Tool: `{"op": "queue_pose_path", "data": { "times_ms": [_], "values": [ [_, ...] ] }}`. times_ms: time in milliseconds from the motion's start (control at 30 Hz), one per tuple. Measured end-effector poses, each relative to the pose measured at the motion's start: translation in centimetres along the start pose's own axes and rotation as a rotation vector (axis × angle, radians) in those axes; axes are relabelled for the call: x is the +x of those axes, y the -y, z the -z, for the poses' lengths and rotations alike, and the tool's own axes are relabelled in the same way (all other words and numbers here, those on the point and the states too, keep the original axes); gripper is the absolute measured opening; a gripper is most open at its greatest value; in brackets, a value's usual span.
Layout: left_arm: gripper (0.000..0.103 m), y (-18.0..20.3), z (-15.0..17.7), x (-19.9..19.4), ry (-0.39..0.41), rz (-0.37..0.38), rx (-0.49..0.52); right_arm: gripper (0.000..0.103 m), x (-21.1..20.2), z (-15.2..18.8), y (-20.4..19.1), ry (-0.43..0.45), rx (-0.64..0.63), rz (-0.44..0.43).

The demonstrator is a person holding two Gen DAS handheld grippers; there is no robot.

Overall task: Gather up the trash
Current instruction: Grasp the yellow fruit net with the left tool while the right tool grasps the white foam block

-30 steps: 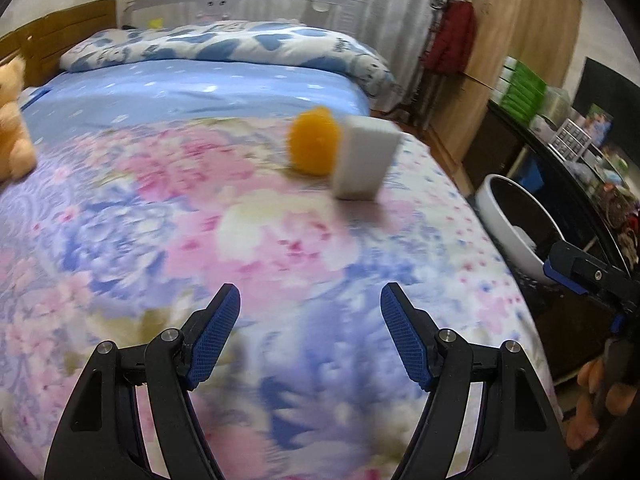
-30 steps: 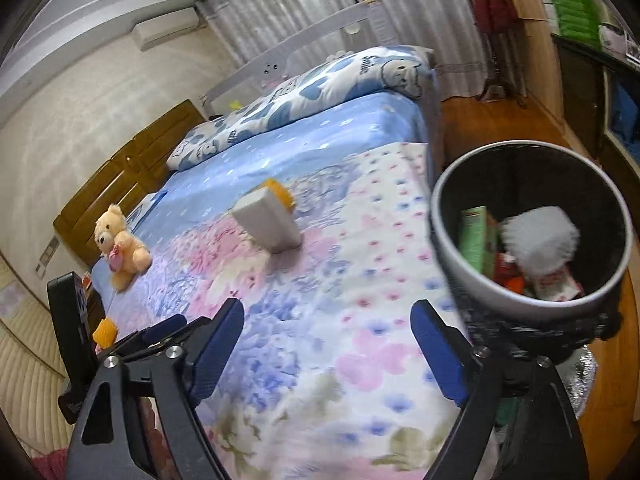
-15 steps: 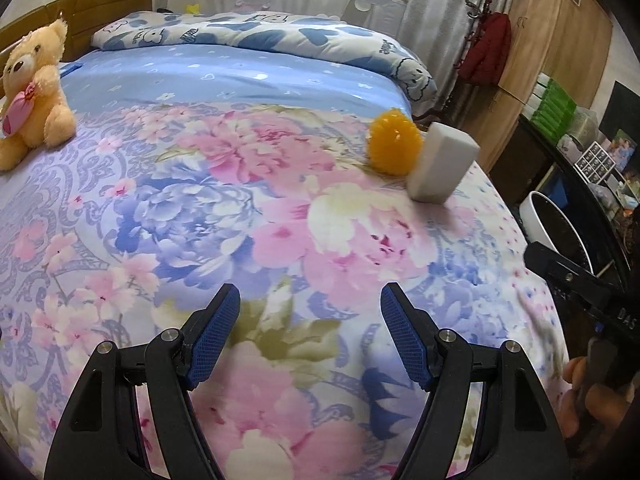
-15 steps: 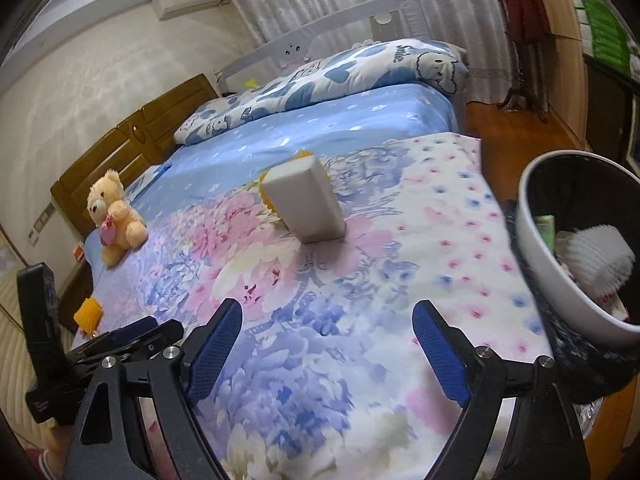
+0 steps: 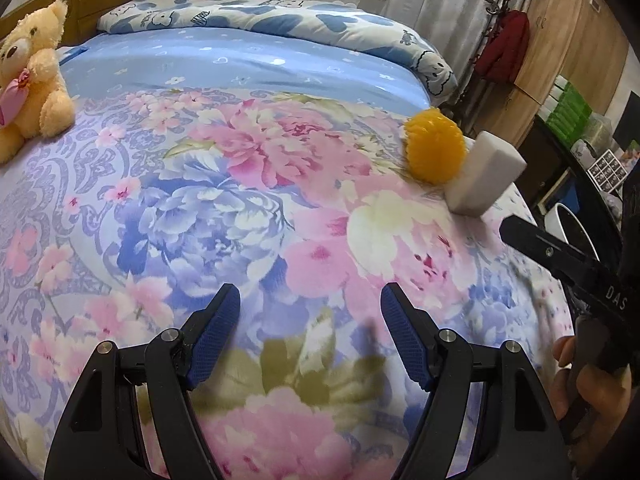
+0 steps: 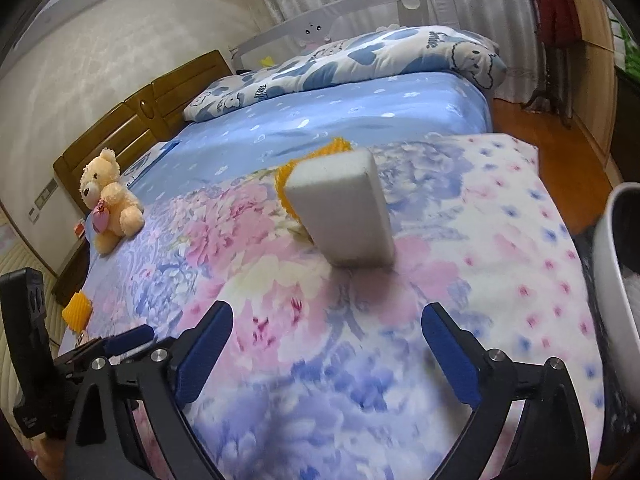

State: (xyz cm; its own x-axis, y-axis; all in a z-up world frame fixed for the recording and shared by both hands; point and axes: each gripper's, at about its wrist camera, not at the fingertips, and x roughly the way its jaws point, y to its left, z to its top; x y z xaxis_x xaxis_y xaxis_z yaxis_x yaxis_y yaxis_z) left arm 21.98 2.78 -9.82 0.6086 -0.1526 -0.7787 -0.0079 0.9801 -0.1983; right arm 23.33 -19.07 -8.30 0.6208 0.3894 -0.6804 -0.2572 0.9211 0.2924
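Bed: floral quilt (image 5: pixel 248 216) fills most of both views; plain blue sheet (image 5: pixel 248 56) beyond it, patterned pillow (image 5: pixel 280 20) along the top.
White block (image 6: pixel 342 216): stands on end on the quilt, centre of the right wrist view; in the left wrist view it sits at right (image 5: pixel 482 178), leaning a little.
Yellow spiky ball (image 5: pixel 434 148): just beside the block, on its far side; seems to touch it, though the contact line is soft in both views. Mostly hidden behind the block in the right wrist view.
Left gripper (image 5: pixel 310 332): lower centre of its frame, over bare quilt; jaws apart at a middling width, nothing between them, well short of ball and block.
Right gripper (image 6: pixel 326 354): lower centre of its frame, aimed at the block; jaws very wide and have just been opening further, only quilt between them. Block is near, ahead of the fingertips, not touched.
Bin (image 6: pixel 612 280): white rim at the right edge of the right wrist view, off the side of the bed; something pale inside, too cropped to name.
Teddy bear (image 5: pixel 30 64): sits upright at upper left of the left wrist view, well apart from the block.
Person: fingers (image 5: pixel 576 376) at lower right of the left wrist view, wrapped on the other tool's handle.
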Motion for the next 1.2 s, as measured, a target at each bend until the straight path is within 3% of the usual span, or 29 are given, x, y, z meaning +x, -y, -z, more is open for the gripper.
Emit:
{"op": "queue_pose_path", "data": {
  "times_ms": [267, 367, 400, 433, 933, 967, 1033, 1067, 1100, 1200],
  "values": [
    [0.074, 0.1, -2.2, 1.9, -0.017, 0.007, 0.004, 0.094, 2.0, -2.4, 0.2, 0.034, -0.011, 0.045],
    [0.074, 0.6, -3.4, 2.6, -0.016, 0.016, 0.010, 0.075, 3.1, -3.1, 0.3, 0.022, -0.019, 0.063],
    [0.074, 1.0, -3.9, 2.9, -0.016, 0.023, 0.013, 0.059, 3.4, -3.2, 0.5, 0.013, -0.018, 0.063],
    [0.074, 1.2, -4.2, 3.1, -0.015, 0.028, 0.016, 0.051, 3.7, -3.3, 0.7, 0.003, -0.015, 0.058],
    [0.073, 7.3, -9.3, 8.1, 0.024, 0.098, 0.085, 0.049, -1.8, -1.2, 5.4, 0.069, 0.169, 0.004],
    [0.067, 7.6, -9.4, 8.2, 0.030, 0.111, 0.089, 0.049, -2.1, -1.0, 5.5, 0.070, 0.176, 0.003],
    [0.043, 8.1, -9.5, 8.6, 0.026, 0.134, 0.106, 0.049, -2.4, -0.7, 5.6, 0.072, 0.184, 0.002],
    [0.023, 8.5, -9.4, 8.9, 0.007, 0.145, 0.120, 0.049, -2.5, -0.6, 5.7, 0.072, 0.189, 0.003],
    [0.016, 8.7, -9.3, 9.0, -0.002, 0.151, 0.126, 0.049, -2.5, -0.6, 5.8, 0.071, 0.193, 0.002],
    [0.013, 9.1, -8.9, 8.1, 0.015, 0.158, 0.139, 0.049, -2.6, -0.4, 5.9, 0.065, 0.201, 0.001]
  ]
}}
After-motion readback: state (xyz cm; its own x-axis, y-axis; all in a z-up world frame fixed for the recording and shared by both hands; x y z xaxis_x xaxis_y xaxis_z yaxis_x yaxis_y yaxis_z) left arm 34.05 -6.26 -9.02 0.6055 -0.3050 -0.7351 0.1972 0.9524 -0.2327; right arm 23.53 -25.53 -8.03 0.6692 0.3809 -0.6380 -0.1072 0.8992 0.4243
